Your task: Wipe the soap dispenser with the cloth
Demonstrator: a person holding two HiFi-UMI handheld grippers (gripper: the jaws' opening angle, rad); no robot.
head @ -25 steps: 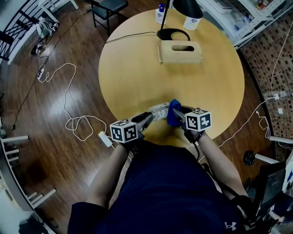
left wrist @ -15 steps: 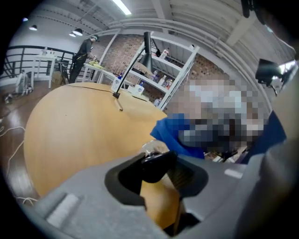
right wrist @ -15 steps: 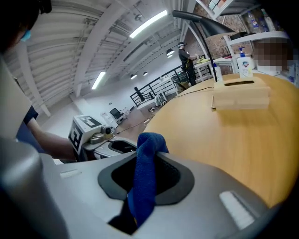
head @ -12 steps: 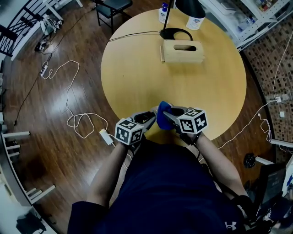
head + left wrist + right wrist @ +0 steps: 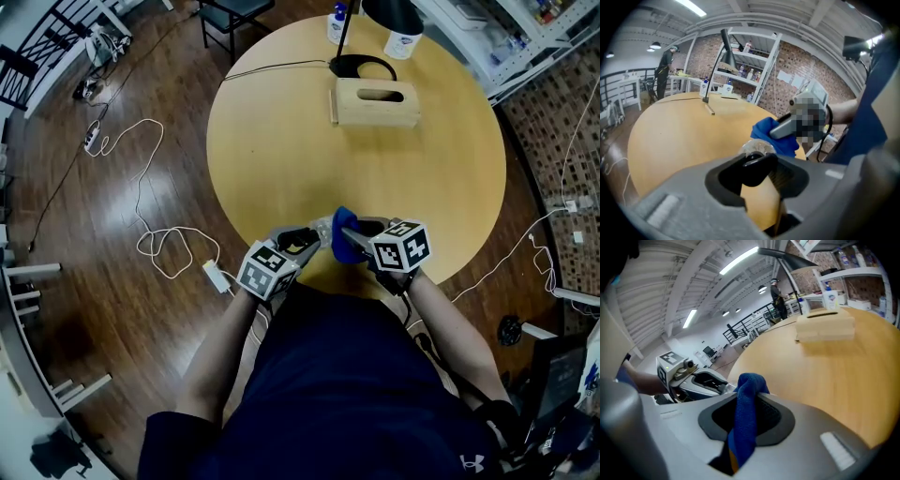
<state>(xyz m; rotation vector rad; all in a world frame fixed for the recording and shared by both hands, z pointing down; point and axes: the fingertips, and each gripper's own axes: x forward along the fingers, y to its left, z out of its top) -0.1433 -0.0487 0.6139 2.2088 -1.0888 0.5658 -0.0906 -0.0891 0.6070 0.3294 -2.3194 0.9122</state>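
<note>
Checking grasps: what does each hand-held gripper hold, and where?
Left hand-held gripper: soap dispenser, clamped at its dark pump end. Right hand-held gripper: blue cloth, pinched along a fold.

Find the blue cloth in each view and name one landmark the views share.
Head view: blue cloth lower centre.
Left gripper view: cloth right of centre.
Right gripper view: cloth bottom centre, clamped in the right hand-held gripper.
Shared landmark: the round wooden table.

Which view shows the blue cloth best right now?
Right gripper view: the cloth sits large and sharp, pinched between the jaws. Head view shows only a small blue patch; left gripper view shows a bunch beyond the soap dispenser.
</note>
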